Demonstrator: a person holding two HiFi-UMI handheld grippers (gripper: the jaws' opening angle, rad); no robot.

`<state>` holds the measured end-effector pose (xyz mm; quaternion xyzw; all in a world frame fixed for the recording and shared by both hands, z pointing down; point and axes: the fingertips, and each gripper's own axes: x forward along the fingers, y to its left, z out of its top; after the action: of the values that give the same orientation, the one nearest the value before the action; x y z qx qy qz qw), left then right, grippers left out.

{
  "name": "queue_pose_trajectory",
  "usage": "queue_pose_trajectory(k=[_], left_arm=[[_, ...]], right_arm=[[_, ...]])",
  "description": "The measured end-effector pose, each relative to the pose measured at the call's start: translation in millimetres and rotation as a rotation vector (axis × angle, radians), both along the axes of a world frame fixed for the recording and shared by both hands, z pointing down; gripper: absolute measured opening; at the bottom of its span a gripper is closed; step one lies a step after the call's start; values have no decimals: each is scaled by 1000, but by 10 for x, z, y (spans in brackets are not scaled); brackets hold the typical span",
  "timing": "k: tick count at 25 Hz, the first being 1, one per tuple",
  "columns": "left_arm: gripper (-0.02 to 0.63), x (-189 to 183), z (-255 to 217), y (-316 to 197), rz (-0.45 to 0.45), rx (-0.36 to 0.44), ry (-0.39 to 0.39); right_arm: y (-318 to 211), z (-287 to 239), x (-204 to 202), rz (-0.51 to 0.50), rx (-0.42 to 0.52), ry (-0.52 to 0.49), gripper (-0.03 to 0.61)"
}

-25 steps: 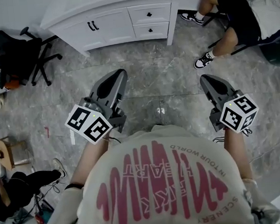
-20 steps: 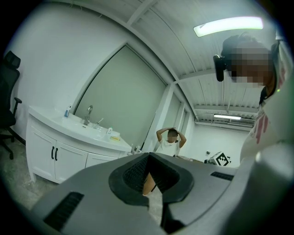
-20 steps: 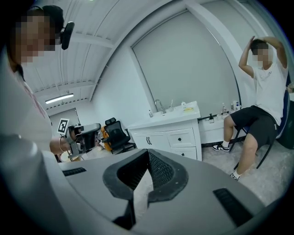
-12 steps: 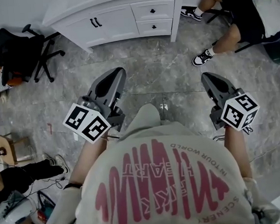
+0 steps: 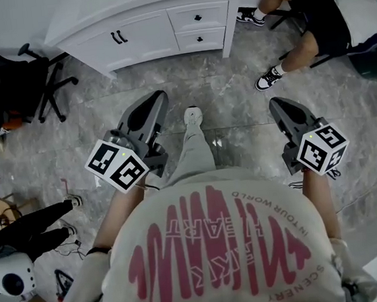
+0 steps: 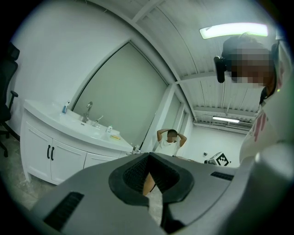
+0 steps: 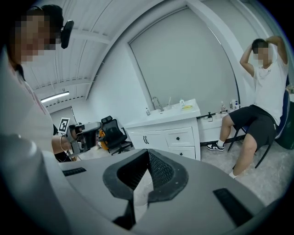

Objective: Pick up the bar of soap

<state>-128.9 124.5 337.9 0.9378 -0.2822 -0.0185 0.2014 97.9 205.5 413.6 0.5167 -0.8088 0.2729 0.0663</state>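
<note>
The bar of soap (image 6: pixel 115 136) is, as far as I can judge, the small yellow thing lying on the white bench (image 6: pixel 69 123), just right of the tap (image 6: pixel 87 110) in my left gripper view. The right gripper view shows the same yellow patch above centre, again on the bench top. From my head view I cannot see it at all; only the bench's front edge and drawers run along the top of the frame.

What has changed in the last second is me, not the soap. My leg and white shoe (image 5: pixel 193 115) have swung forward into the middle of the head view, between the two grippers, where a second ago there was bare floor. The bench has slid a little toward the upper left. I read that as a step on the way to the bench — the approach is under way, and the pick itself has not begun.

My left gripper (image 5: pixel 159 97) and right gripper (image 5: pixel 278 104) sit where they did, left of centre and right of centre, held low in front of me. Both have their jaws closed tip to tip with nothing between them. The soap is well apart from either, so I would need to get closer and part one pair of jaws before any grasp.
</note>
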Motion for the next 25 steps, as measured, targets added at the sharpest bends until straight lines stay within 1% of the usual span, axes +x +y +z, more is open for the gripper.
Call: queue_pose_trajectory(k=[5, 9, 11, 17, 22, 25], left_arm=[[9, 111, 4, -446, 26, 1, 23], [9, 180, 42, -863, 45, -6, 24], [9, 192, 46, -1059, 49, -15, 24], [9, 318, -104, -1593, 95, 5, 8], [9, 315, -196, -1972, 98, 0, 23], [9, 333, -228, -2178, 103, 5, 25]], right_arm=[[-324, 3, 57, 30, -25, 18, 12], [-680, 24, 95, 34, -12, 24, 12], [-839, 21, 78, 46, -24, 25, 12], [-1366, -48, 86, 80, -47, 20, 12], [-1749, -124, 60, 62, -19, 22, 12], [-1924, -183, 98, 88, -35, 29, 12]])
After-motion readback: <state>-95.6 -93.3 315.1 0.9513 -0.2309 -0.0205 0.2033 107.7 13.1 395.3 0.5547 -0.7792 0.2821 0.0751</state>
